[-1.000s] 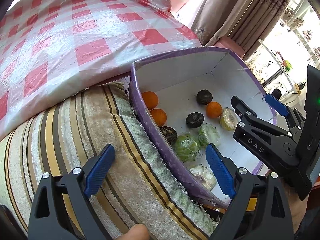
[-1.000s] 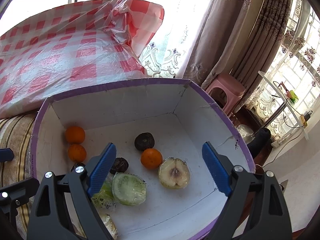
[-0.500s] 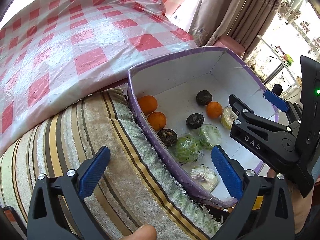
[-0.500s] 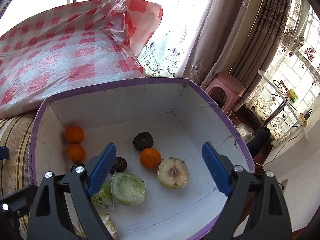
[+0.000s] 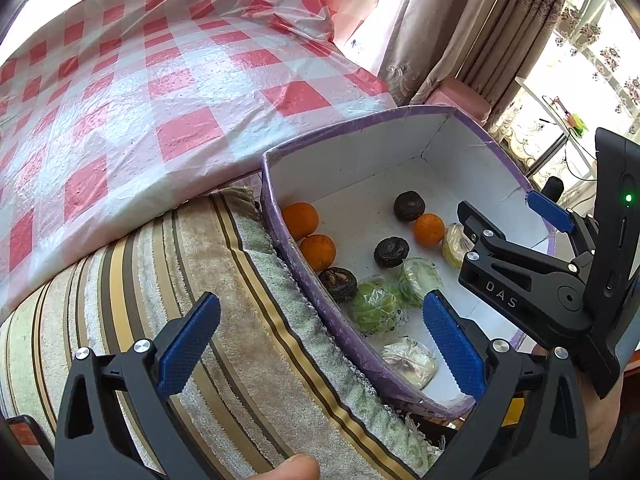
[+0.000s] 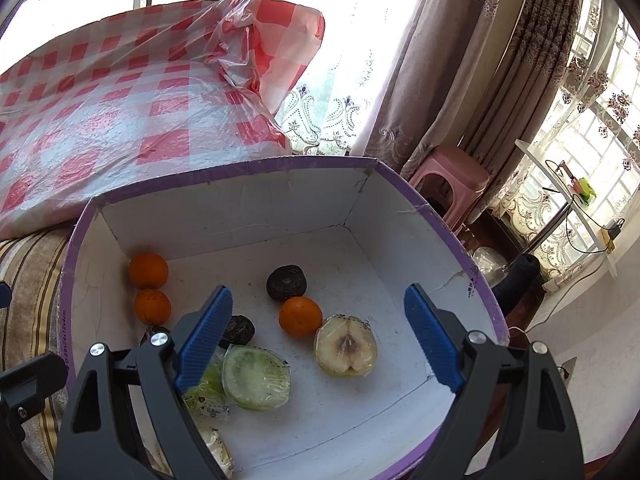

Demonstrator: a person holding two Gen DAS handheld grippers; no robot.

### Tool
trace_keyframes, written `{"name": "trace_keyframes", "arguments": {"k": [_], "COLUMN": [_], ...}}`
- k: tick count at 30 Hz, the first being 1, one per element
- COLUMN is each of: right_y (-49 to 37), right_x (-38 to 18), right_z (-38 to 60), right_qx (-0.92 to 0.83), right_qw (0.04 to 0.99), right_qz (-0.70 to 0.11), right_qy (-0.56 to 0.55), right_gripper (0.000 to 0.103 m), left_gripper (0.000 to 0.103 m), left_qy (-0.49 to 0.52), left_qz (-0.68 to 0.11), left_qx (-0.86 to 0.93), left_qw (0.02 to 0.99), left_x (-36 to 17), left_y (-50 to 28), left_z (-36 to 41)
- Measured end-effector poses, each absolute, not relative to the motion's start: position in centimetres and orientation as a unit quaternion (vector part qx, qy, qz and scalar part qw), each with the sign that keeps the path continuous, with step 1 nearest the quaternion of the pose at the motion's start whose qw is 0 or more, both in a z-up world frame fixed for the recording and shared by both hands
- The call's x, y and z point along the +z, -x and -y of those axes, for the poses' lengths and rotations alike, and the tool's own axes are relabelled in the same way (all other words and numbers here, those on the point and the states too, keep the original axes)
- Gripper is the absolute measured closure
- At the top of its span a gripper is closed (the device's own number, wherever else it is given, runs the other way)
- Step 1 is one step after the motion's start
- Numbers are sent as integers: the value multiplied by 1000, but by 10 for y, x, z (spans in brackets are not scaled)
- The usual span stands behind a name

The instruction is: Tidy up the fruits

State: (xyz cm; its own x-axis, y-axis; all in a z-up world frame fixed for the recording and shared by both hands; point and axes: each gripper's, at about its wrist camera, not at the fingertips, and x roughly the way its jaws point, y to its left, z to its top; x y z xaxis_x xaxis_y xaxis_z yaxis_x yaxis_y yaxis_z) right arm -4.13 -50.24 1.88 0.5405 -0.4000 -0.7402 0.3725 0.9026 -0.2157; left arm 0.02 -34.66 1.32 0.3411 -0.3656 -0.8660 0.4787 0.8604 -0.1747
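Cardboard box holding smooth round oranges, film-wrapped halves; both grippers' ribbed fingers gaping wide, gripping nothing.

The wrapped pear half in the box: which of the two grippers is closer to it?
Right. The right gripper hangs open over the box, the pear half between its fingers in view. The left gripper straddles the box's near wall, farther off.

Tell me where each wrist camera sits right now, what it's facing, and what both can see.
Left wrist: above the striped towel, facing the box from its left; own open left gripper, a fingertip, and the right gripper show.
Right wrist: above the box's near edge, looking in toward the curtains; own open right gripper shows.
Shared: the box, oranges, checkered plastic.
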Motion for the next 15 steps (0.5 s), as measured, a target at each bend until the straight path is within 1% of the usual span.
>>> {"name": "trace_keyframes", "arguments": {"k": [15], "right_y": [42], "right_x": [20], "right_z": [503], "right_qx": [-221], "right_qw": [878], "right_qz": [-425], "right_qy": [16], "right_gripper": [15], "left_gripper": [5], "left_qy": [-54], "left_qz": [-507], "left_qx": [-266], "left_qw": [818], "left_x": [19], "left_y": [1], "left_z": [348]}}
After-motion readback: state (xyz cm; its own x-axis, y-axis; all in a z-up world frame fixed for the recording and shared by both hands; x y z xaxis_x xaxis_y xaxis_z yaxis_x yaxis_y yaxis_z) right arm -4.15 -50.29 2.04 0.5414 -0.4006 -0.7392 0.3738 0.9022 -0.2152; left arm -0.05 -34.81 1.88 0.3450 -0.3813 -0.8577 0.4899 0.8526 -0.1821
